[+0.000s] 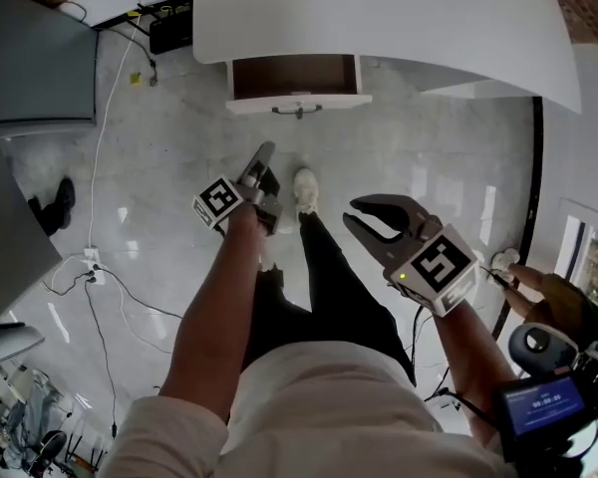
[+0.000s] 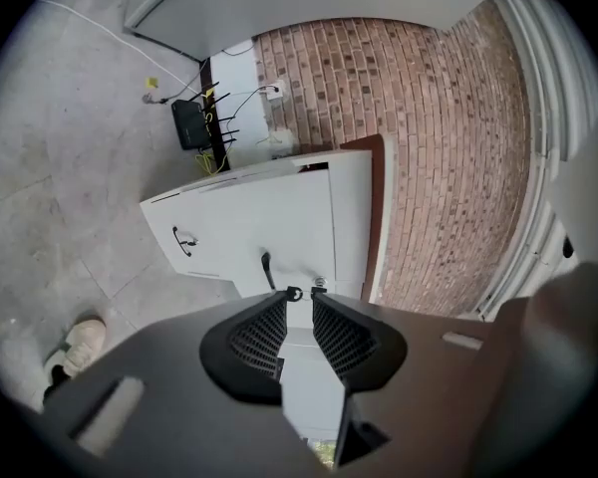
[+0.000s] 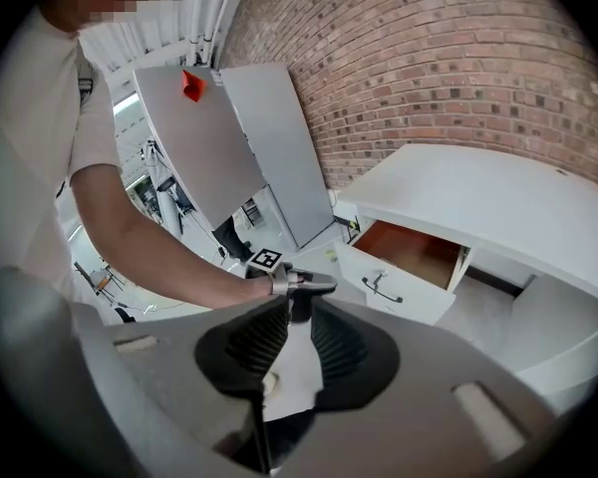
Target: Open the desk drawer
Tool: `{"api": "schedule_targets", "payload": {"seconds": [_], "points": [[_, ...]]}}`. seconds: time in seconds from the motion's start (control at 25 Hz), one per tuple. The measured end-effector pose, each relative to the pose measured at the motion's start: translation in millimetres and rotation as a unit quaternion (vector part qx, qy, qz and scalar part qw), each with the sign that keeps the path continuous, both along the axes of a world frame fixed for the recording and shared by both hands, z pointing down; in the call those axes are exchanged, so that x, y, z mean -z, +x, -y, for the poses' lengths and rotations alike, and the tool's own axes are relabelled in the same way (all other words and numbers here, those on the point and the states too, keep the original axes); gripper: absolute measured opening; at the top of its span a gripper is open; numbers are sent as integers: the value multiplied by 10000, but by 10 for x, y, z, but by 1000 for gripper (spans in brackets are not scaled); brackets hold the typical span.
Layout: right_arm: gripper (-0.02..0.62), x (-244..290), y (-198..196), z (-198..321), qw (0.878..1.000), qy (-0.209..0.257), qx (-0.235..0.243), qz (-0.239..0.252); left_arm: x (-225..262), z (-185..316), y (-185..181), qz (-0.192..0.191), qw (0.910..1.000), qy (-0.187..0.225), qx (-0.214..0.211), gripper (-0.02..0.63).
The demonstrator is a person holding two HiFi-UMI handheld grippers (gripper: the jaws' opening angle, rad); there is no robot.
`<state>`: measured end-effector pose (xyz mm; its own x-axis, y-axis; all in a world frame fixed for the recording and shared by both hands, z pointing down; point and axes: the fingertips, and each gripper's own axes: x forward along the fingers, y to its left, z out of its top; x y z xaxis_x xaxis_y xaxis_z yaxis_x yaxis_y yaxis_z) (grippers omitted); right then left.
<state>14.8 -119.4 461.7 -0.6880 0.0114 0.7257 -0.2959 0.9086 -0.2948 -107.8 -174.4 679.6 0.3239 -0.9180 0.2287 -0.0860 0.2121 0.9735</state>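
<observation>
Pale tiled floor, white desk (image 1: 379,8): the drawer (image 1: 297,98) stands pulled out, seemingly near its limit. Left gripper (image 1: 265,167), jaws narrowly apart, and right gripper (image 1: 352,213), gaping, hang clear and empty; a hard tug might unseat the drawer.

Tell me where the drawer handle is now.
In the head view the handle sits top centre on the front of the open drawer, under the desk edge, apart from the left tongs.

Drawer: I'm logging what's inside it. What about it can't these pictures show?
Head view: the desk top covers the drawer's back.
Right gripper view: its front panel hides the near floor.
Left gripper view: seen from outside, so the inside is mostly hidden.
</observation>
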Motion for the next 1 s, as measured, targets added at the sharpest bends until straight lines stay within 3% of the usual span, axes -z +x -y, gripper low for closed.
{"api": "schedule_targets", "payload": {"seconds": [0.28, 0.44, 0.56, 0.84, 1.0], "points": [[63, -80, 16, 158, 9992, 36, -131, 373, 379, -170, -159, 439, 9971, 153, -610, 69], [57, -96, 12, 168, 9988, 170, -109, 445, 756, -326, -50, 897, 9841, 315, -1502, 35], [52, -71, 30, 162, 9981, 235, -159, 549, 1088, -457, 197, 1314, 9641, 593, -2228, 2], [26, -60, 0, 156, 9961, 577, -22, 667, 1836, -702, 669, 2133, 9070, 1385, -3356, 2], [18, -96, 42, 90, 9941, 710, 80, 810, 2197, -837, 938, 2662, 8653, 1777, -3858, 2]]}}
